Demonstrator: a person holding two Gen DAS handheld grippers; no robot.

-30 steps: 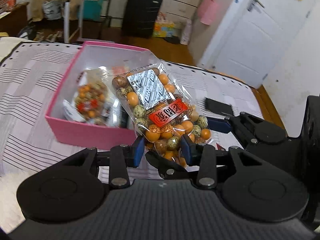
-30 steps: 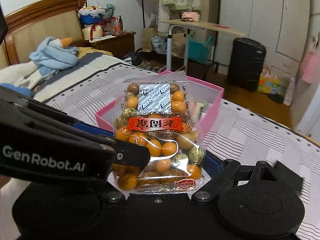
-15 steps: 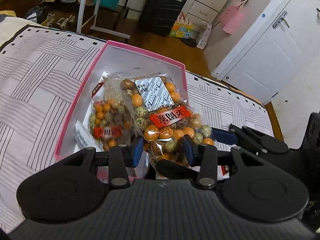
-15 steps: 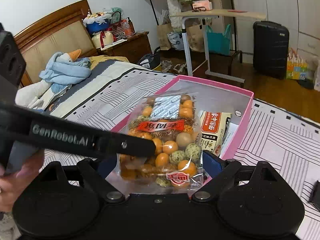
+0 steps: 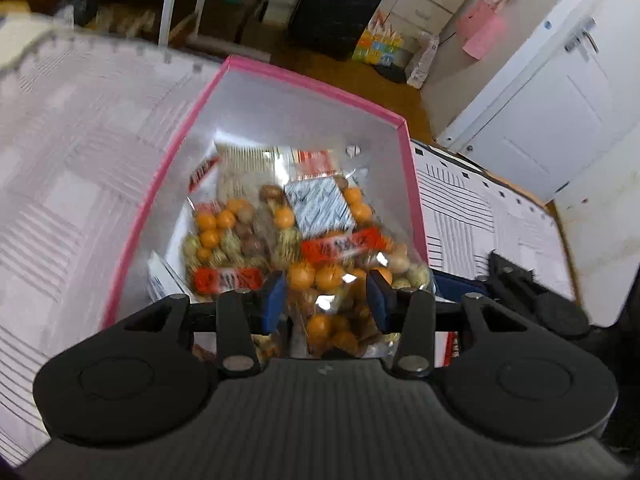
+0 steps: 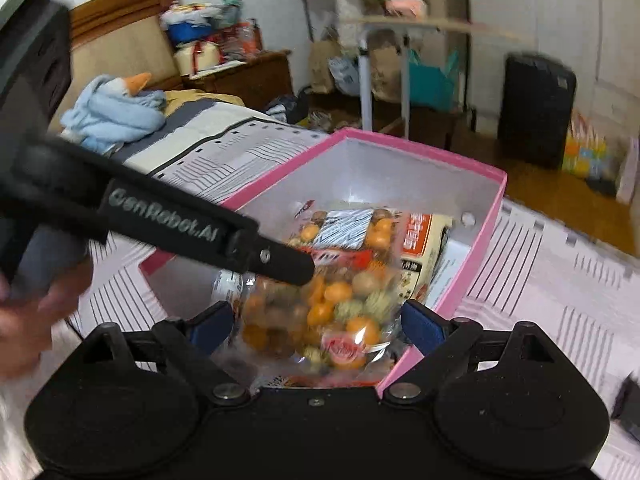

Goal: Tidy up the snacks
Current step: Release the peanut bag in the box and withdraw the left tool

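A clear bag of orange and speckled coated nuts (image 5: 328, 240) with a red label hangs low inside the pink box (image 5: 312, 80), over a similar bag (image 5: 224, 248) and a white-and-orange packet (image 5: 248, 164). My left gripper (image 5: 326, 300) has the bag's near end between its blue pads, which still touch it while the jaws are opening. In the right wrist view the same bag (image 6: 340, 292) lies between the wide-apart pads of my right gripper (image 6: 316, 326), which do not touch it. The left gripper's finger (image 6: 280, 260) crosses from the left, with a hand behind it.
The pink box (image 6: 420, 150) sits on a bed with a striped cover (image 5: 80, 160). A small black object (image 6: 628, 404) lies on the cover at the right. A blue towel (image 6: 116, 108) is near the headboard. Beyond the bed are a black suitcase (image 5: 336, 8) and a white door (image 5: 560, 120).
Both grippers have moved forward and down, and the bag has gone from in front of the box to inside it, over the other packets. The left pads stand slightly wider apart.
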